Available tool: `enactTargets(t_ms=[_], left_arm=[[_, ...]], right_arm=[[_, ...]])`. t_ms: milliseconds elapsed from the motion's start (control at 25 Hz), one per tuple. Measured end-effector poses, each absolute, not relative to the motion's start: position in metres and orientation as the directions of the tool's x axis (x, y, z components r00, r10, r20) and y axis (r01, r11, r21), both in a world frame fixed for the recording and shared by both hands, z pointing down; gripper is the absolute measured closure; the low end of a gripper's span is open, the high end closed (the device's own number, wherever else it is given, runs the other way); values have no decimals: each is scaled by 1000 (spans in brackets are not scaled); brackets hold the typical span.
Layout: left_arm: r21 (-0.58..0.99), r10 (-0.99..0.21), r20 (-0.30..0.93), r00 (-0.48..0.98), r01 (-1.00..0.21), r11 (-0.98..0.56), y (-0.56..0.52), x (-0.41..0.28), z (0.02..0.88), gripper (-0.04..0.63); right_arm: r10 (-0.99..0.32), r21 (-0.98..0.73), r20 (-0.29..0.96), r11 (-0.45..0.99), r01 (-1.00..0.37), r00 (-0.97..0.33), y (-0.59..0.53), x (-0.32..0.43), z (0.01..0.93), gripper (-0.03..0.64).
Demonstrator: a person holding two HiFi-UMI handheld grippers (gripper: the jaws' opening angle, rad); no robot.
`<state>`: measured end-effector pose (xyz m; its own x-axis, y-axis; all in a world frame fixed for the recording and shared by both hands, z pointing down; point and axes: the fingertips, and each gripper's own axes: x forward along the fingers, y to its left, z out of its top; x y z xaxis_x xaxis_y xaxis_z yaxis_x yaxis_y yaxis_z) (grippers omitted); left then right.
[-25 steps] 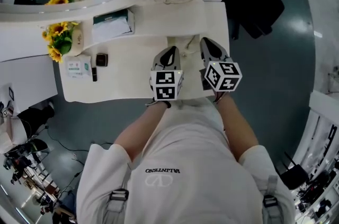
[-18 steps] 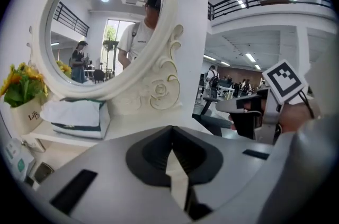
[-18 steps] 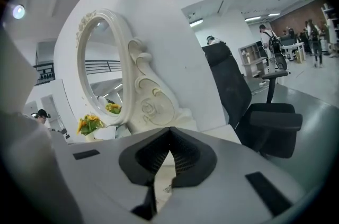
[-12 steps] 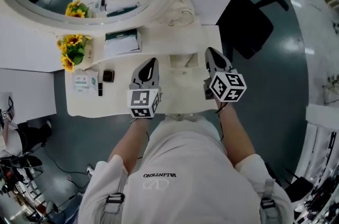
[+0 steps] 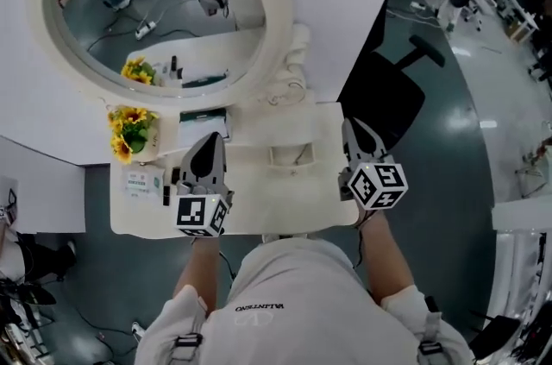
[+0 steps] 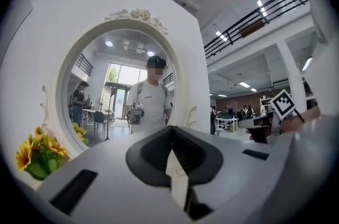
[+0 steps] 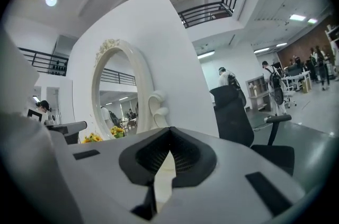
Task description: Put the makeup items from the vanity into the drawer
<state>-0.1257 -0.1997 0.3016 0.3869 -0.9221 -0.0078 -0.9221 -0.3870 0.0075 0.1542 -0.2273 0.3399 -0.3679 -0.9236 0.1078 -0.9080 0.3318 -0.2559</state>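
"VALENTINO" with a logo below, upside down, on the white shirt (image 5: 297, 273), bottom centre of head view.

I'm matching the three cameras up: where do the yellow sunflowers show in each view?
Head view: sunflowers at left, on the left end of the vanity.
Left gripper view: at the bottom left edge.
Right gripper view: small, left of centre.
Shared landmark: the oval mirror, next to the flowers in all three views.
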Motion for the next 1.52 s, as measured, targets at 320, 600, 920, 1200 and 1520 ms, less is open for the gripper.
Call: enactTargets(t_ms=[320,600,920,1200,1520], left_arm=[[3,-901,-164,402,-913,-408,-188,-126,235,592],[-29,-888,-221,402,-913,-406,-177,-129,206,592],[-18,-904,-227,363,-929,-369,-171,-140,203,592],[-22,-913,-212,347,-936,-351,-172,-146,203,592],[-14,-911,-192,366,-929,-370,-170,-139,210,592]], right_arm=[[-925,-123,-24,379,-917,-379,-186,166,265,606],[-937,-122,-87,347,-930,-338,-163,191,240,606],[-936,-156,-110,350,-924,-336,-161,193,237,606],[-940,-139,-93,338,-931,-327,-161,196,237,607],[-936,-126,-86,349,-928,-341,-158,193,238,607]])
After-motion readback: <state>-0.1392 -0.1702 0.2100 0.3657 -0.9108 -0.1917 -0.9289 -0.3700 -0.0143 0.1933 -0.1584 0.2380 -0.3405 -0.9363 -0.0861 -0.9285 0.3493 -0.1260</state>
